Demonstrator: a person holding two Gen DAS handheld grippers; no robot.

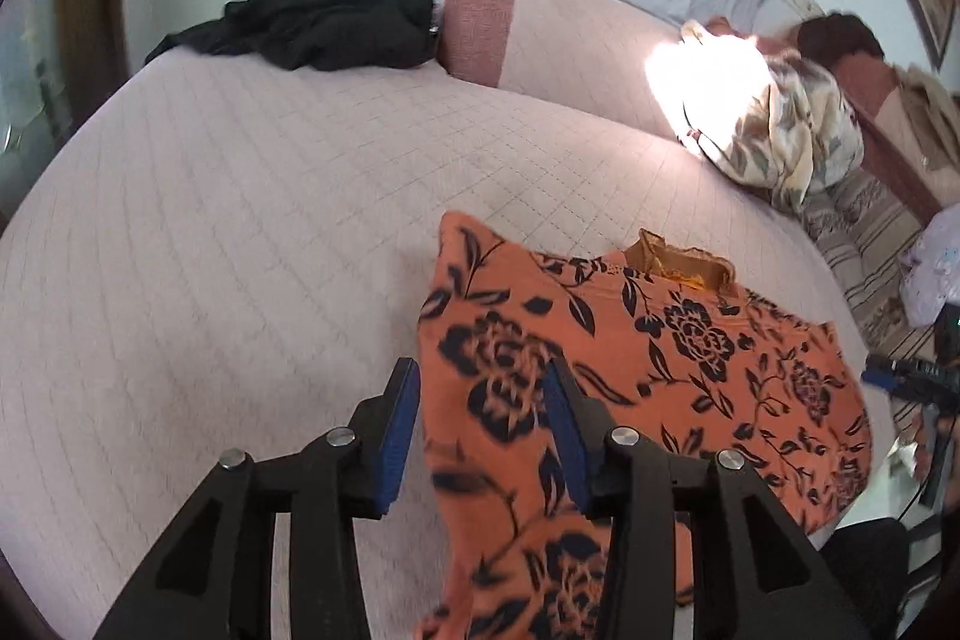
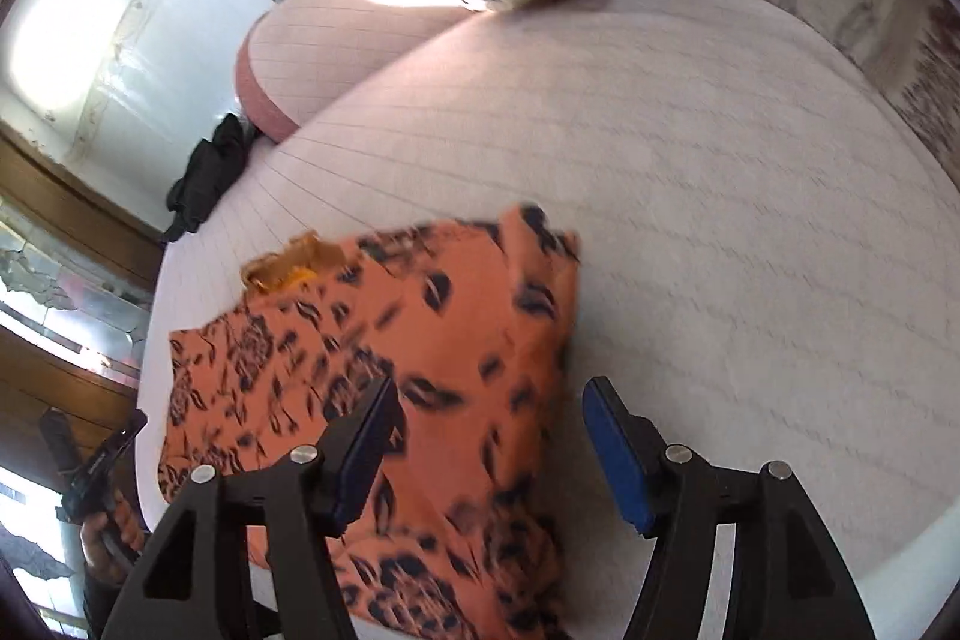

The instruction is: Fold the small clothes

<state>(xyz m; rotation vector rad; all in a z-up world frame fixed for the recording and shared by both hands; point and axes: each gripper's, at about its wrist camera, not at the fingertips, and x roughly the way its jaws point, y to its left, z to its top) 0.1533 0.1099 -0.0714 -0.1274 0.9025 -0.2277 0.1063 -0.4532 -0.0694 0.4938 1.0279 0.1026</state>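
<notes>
One orange floral garment (image 1: 630,358) is seen lying on the quilted bedspread (image 1: 240,220), in the lower right of the left wrist view and the lower centre-left of the right wrist view, with part of it running out of the bottom of both frames. The left gripper (image 1: 483,424) is held with its jaws well apart above the garment's left edge, nothing between the pads; the right gripper (image 2: 489,451) is likewise spread wide over the garment's right edge and grips nothing. Whether either fingertip touches cloth cannot be told through the blur. It is judged that a grab may go wrong here: with each gripper straddling an edge, only a thin rim of cloth, or the bedspread with it, could be pinched, and an uneven lift would skew the fold. The portion toward the bed's near edge may also slide off if tugged. Counted elsewhere are one black garment (image 1: 300,31) in the upper left of the left view, one pale leaf-patterned bundle (image 1: 780,130) at upper right, and one pink-ended bolster (image 1: 480,16).
</notes>
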